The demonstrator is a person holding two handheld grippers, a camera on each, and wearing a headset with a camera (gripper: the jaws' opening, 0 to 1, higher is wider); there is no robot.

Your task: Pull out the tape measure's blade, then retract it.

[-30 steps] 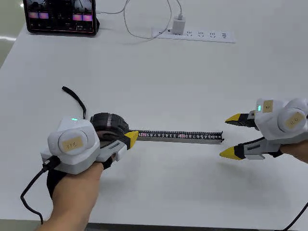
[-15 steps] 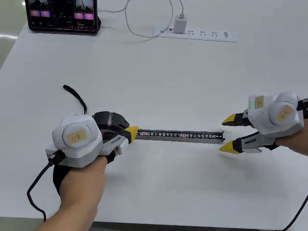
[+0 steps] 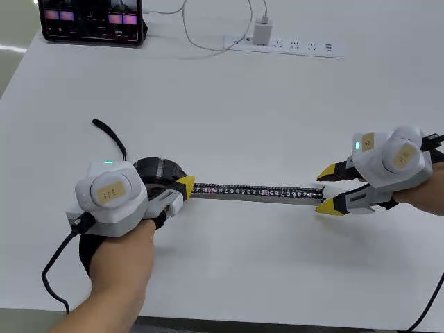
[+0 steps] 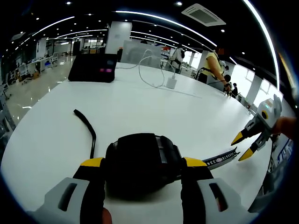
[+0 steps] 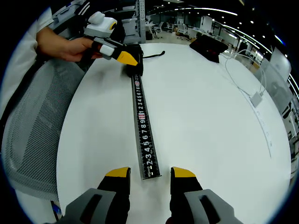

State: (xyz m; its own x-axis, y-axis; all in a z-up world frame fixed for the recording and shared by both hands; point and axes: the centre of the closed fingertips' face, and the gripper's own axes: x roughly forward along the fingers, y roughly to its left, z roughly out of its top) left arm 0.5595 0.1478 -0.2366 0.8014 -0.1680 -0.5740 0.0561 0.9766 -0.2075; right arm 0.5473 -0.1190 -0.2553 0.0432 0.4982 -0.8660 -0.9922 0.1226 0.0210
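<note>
The left gripper (image 4: 143, 163) is closed on the black tape measure case (image 3: 158, 173), one jaw pressed to each flank. The case sits on the counter (image 3: 243, 111). From the case the blade (image 5: 144, 135) runs flat along the counter, straight toward the right gripper (image 5: 150, 172). That gripper is open and holds nothing. Its jaws stand on either side of the blade end (image 5: 152, 176), which lies just between the yellow tips and seems to touch neither, though the gap is hard to judge in the right gripper view.

The blade is already out some way, so the step in hand looks like taking hold of its end, either to draw it further or to guide it home. To do this well, the right gripper should close squarely across the blade's width just behind the end, without twisting it off the counter. Any travel should follow the blade's own line. Meanwhile the left gripper needs a firm, level hold so the case does not swivel. On the return, the end should be fed back slowly, not let snap.
</note>
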